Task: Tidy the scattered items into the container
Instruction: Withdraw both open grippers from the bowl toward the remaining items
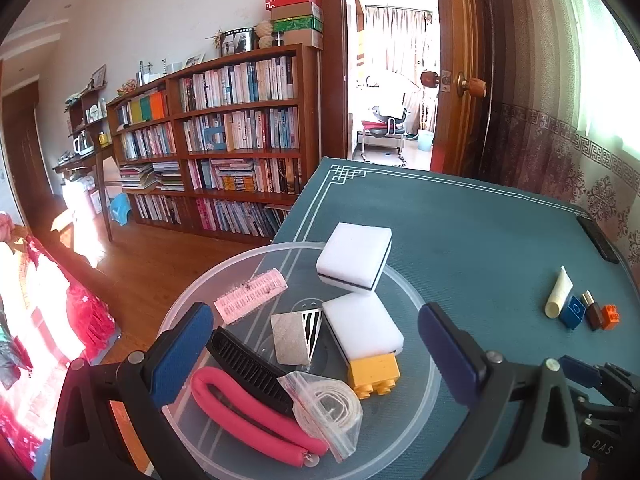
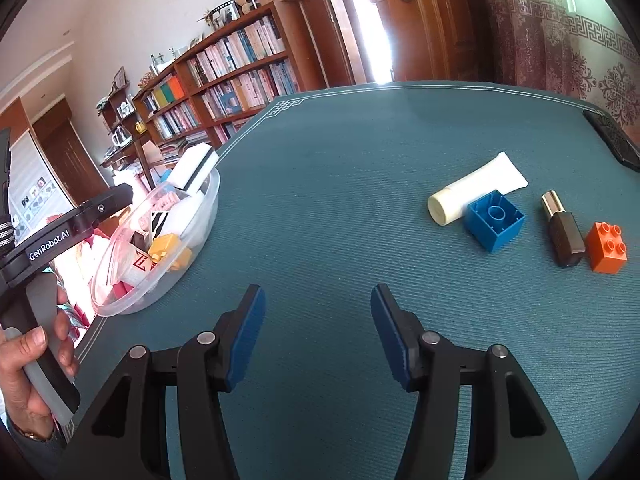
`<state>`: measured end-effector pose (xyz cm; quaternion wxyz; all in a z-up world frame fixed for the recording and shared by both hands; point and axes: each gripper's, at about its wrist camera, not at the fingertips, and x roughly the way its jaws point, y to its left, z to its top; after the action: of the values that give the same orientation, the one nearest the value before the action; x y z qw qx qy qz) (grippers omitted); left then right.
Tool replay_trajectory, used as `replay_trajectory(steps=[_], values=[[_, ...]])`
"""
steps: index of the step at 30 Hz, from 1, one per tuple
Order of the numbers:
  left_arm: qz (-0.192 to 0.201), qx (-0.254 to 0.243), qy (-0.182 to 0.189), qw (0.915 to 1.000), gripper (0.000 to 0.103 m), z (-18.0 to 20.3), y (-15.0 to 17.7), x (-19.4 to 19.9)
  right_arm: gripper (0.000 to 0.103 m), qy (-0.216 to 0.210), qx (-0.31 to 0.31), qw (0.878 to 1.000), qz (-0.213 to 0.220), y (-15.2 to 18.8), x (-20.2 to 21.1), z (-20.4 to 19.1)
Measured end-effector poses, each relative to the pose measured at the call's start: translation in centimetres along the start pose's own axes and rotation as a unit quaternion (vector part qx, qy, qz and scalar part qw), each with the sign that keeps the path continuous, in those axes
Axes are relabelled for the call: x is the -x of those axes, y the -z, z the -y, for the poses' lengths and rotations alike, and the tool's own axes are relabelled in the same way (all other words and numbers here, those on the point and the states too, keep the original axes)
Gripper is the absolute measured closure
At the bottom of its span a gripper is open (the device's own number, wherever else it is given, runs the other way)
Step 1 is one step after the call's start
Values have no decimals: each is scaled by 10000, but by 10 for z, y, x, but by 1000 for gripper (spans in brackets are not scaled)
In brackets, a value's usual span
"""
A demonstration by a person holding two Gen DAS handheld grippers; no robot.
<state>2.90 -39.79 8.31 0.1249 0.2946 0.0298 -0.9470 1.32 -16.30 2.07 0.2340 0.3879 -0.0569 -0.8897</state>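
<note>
A clear round plastic bowl sits at the table's left edge. It holds two white sponges, a yellow brick, a pink roller, a black comb, a pink foam loop, a bagged tape and a silver pyramid. My left gripper hovers open over the bowl, empty. On the mat to the right lie a cream tube, a blue brick, a dark lipstick and an orange brick. My right gripper is open above bare mat, short of them.
A teal mat covers the table. A black phone lies at the far right edge by the curtain. A hand holds the left gripper's handle. Bookshelves and an open door stand beyond the table.
</note>
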Motion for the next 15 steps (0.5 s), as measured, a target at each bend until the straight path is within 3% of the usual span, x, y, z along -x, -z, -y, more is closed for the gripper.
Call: replay_trajectory(steps=[15], values=[[-71,-380,232,9990,0,47,3,2,44,378,-188,9991,16,16,23,47]])
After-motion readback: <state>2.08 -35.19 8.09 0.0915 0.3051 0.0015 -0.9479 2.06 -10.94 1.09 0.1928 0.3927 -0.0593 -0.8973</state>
